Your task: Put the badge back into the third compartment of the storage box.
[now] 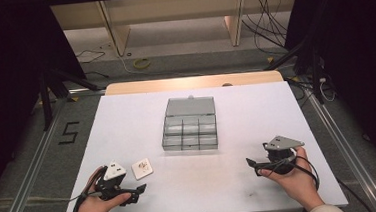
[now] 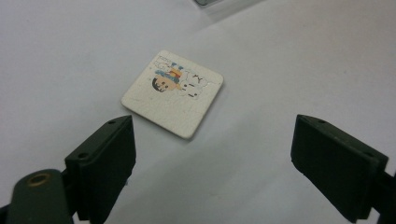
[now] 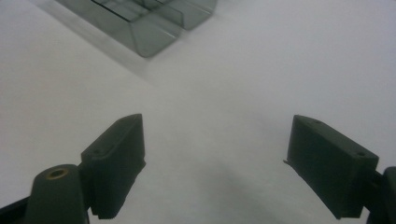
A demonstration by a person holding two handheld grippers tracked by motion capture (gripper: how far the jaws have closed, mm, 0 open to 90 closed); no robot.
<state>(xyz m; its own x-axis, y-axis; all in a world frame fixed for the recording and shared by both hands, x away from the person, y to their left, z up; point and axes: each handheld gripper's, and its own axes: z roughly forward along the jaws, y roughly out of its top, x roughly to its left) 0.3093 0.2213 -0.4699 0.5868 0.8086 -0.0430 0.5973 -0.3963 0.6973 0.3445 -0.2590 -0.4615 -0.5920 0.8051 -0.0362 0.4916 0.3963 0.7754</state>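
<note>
Presently, item one: square picture tile [image 2: 173, 92], flat on the white table [image 1: 256, 111], at 12 o'clock just ahead of your left gripper [image 2: 212, 149]. Likely thin, stiff, light (take it across opposite edges). Left gripper: spread wide, empty. Right gripper [image 3: 215, 161]: likewise wide, empty; clear compartment box [image 1: 190, 128] at its 11 o'clock.

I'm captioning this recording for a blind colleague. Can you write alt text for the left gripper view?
A small square white tile with rounded corners and a colourful cartoon print lies flat on the white table surface, just ahead of the open left claw. Its two black jaws stand wide apart, touching nothing. A corner of a clear plastic box shows at the top edge.
</note>
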